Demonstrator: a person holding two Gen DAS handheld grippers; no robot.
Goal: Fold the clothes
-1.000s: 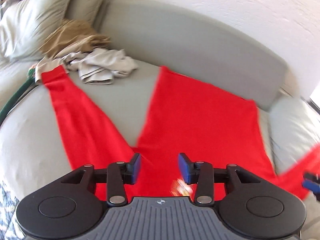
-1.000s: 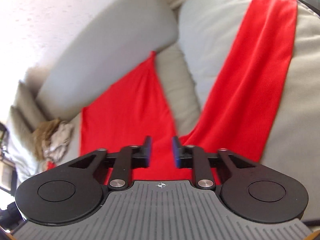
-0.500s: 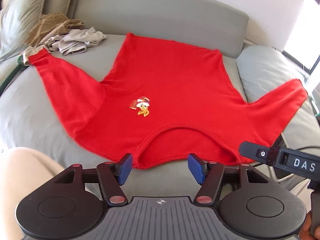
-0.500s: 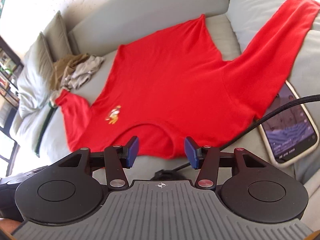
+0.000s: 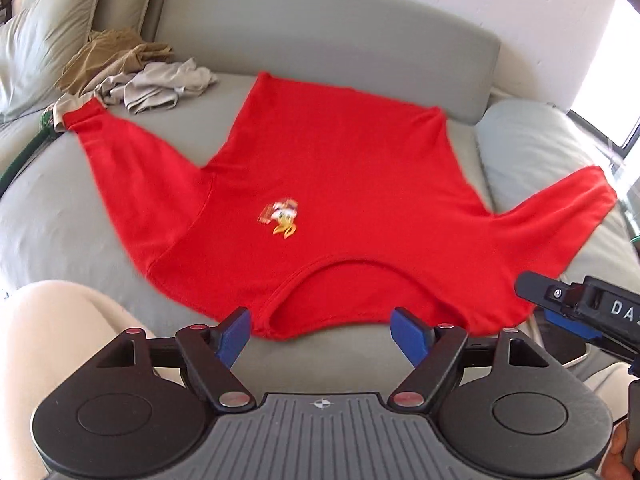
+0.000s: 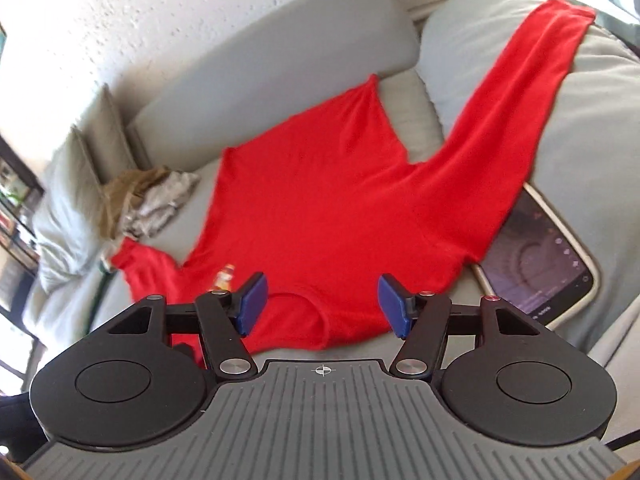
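- Two grippers were in view, both spread wide with nothing between the blue pads.
- Left gripper (image 5: 322, 334) hovered just in front of the collar edge of the red shirt (image 5: 344, 184), not touching the fabric.
- Right gripper (image 6: 322, 304) hung over the shirt's near right shoulder; whether it touched the cloth could not be told. It also showed at the right edge of the left wrist view (image 5: 576, 312).
- Red shirt lay spread flat, front up, on the grey sofa (image 5: 320, 36), collar toward the cameras, hem toward the backrest.
- Small cartoon print (image 5: 281, 218) sat on the chest.
- Left sleeve (image 5: 132, 168) stretched out toward the pile of beige and grey clothes (image 5: 136, 76); its cuff was touching or just beside the pile.
- Right sleeve (image 6: 516, 108) ran up over a grey cushion (image 6: 472, 48).
- Phone (image 6: 540, 256) lay screen-up on the seat just beside the right sleeve, its near corner tucked under the fabric edge.
- Pale pillows (image 5: 44, 32) stood at the sofa's left end behind the pile.
- Person's knee (image 5: 60, 344) showed at the lower left of the left wrist view.
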